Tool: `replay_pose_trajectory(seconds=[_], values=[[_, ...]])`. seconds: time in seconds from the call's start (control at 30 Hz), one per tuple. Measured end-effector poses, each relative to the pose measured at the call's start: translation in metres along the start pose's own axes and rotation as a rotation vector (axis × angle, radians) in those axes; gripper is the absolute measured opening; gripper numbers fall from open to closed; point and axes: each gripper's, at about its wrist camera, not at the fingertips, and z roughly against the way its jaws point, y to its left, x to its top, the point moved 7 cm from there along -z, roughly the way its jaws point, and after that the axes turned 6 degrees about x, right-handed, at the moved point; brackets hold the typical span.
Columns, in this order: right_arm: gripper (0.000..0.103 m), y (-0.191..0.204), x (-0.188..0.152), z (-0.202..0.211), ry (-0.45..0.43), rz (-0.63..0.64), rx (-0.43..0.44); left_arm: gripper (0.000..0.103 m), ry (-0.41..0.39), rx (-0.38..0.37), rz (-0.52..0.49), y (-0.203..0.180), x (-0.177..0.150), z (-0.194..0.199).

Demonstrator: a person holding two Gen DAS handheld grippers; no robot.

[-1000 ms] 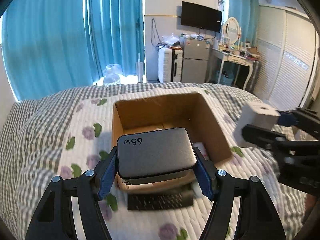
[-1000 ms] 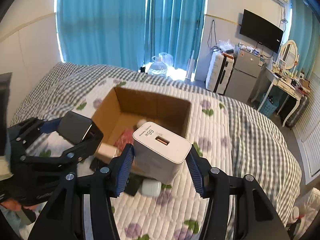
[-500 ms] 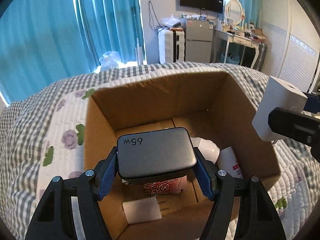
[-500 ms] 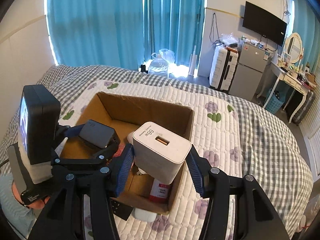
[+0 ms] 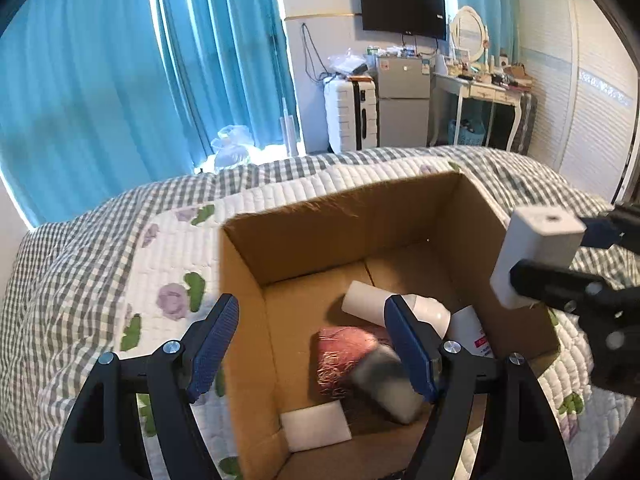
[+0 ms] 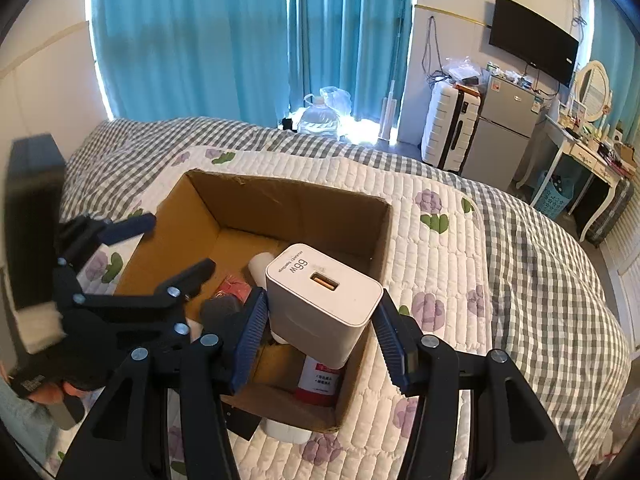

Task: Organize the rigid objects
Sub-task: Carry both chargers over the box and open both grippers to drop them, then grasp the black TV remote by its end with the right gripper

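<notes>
An open cardboard box [image 5: 240,280] [image 6: 296,196] sits on the bed. My left gripper [image 5: 312,344] [image 6: 176,244] is open and empty over the box's near left corner. The grey 65W charger [image 5: 384,380] [image 6: 222,310] is a blur inside the box below the left gripper. My right gripper [image 6: 320,328] is shut on a white 66W charger [image 6: 324,300] [image 5: 536,252] above the box's right side. Inside the box lie a red patterned item [image 5: 340,352], a white tube [image 5: 368,300], a white bottle with a red label [image 6: 320,380] and a white block [image 5: 316,424].
The bed has a floral quilt [image 6: 440,240] over a grey checked blanket [image 5: 60,280]. A black flat item [image 6: 240,424] and a white object [image 6: 288,432] lie by the box's near edge. Suitcase, fridge and dressing table stand beyond the bed.
My left gripper has opened and let go of the grey 65W charger, which has dropped into the box. The right gripper has moved over the box with the white charger.
</notes>
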Motion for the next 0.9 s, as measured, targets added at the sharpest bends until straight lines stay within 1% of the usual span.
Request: replay_pose_trajectory(seconds=[0.1, 0.17, 0.27, 0.37, 0.53, 0.6, 0.63, 0.67, 0.73, 0.8, 0.9], values=[[0.053, 0.011, 0.002, -0.007, 0.034, 0.02, 0.02, 0.077, 0.003, 0.022, 0.008, 0.013, 0.0, 0.005], [0.053, 0.017, 0.0, -0.017, 0.068, 0.027, 0.034, 0.077, 0.001, 0.022, 0.02, 0.022, 0.001, 0.007], [0.053, 0.021, -0.004, -0.042, 0.133, 0.022, 0.05, 0.077, 0.007, 0.031, 0.037, 0.037, 0.0, 0.005], [0.053, 0.021, -0.004, -0.067, 0.178, 0.029, 0.027, 0.077, 0.01, 0.036, 0.053, 0.05, -0.002, 0.001], [0.054, 0.019, 0.001, -0.101, 0.215, 0.03, 0.013, 0.077, 0.019, 0.01, 0.076, 0.06, -0.007, -0.007], [0.059, 0.015, 0.008, -0.107, 0.191, 0.019, 0.0, 0.077, 0.022, -0.004, 0.078, 0.06, -0.009, -0.008], [0.07, 0.012, 0.012, -0.107, 0.174, 0.009, -0.018, 0.077, 0.023, -0.01, 0.079, 0.06, -0.011, -0.008], [0.073, 0.008, 0.016, -0.105, 0.154, -0.002, -0.037, 0.077, 0.024, -0.013, 0.08, 0.061, -0.012, -0.008], [0.073, 0.003, 0.027, -0.092, 0.093, -0.027, -0.044, 0.077, 0.025, -0.013, 0.079, 0.062, -0.014, -0.007], [0.073, 0.002, 0.033, -0.076, 0.056, -0.036, -0.041, 0.077, 0.024, -0.01, 0.08, 0.063, -0.015, -0.002], [0.073, 0.002, 0.033, -0.044, 0.008, -0.017, -0.082, 0.077, 0.015, -0.009, 0.088, 0.065, -0.017, 0.012]])
